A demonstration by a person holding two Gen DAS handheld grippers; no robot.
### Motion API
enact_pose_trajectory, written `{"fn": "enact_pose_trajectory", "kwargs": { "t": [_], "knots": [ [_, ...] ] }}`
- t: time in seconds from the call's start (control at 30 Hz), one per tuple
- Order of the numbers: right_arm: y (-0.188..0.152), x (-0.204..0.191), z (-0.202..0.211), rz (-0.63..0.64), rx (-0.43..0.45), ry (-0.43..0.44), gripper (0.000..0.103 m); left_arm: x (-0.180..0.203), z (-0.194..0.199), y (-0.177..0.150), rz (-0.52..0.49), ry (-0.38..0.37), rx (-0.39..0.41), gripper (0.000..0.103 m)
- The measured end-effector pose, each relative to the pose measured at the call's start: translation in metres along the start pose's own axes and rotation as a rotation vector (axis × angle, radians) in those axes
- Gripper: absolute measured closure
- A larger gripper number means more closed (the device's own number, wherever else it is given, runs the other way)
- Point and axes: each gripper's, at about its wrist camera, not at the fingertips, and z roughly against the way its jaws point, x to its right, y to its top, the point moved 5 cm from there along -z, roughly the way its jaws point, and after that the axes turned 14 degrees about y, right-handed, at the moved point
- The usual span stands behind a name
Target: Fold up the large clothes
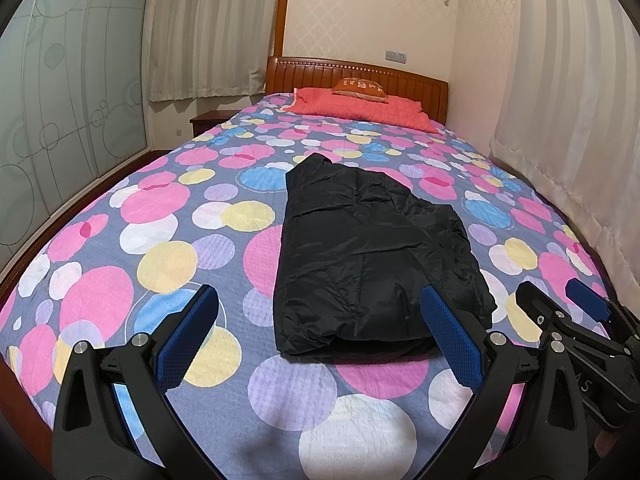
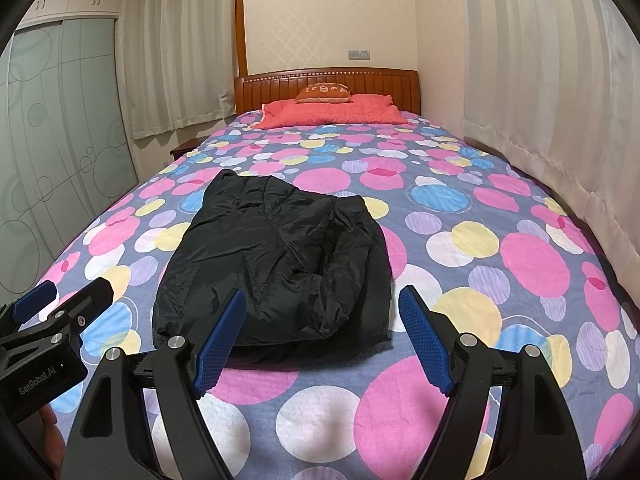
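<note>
The left gripper [image 1: 320,336] is wide open and holds nothing, with its blue pads [image 1: 188,336] spread far apart above the near edge of the bed [image 1: 120,240]. The right gripper [image 2: 322,334] is wide open too and holds nothing, and it sits just beside the left one over the same near edge. In front of both grippers lies the black jacket [image 1: 360,256], folded into a puffy, wrinkly bundle. It rests on the spotty bedspread [image 2: 500,264], near the foot edge of the bed and about halfway between the two long sides. Far off at the head edge lies a red pillow [image 1: 360,110] with a small orange cushion [image 1: 360,88] on top, right against the brown wooden headboard [image 2: 328,84]. White curtains [image 2: 540,80] hang along the right side of the bed
</note>
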Motion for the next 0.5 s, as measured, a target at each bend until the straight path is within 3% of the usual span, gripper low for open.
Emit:
{"fn": "enact_pose_trajectory", "kwargs": {
  "t": [0.5],
  "knots": [
    [0.007,-0.005,0.0,0.005,0.014,0.001,0.025,0.003,0.011,0.008,-0.01,0.019,0.03,0.002]
  ]
}}
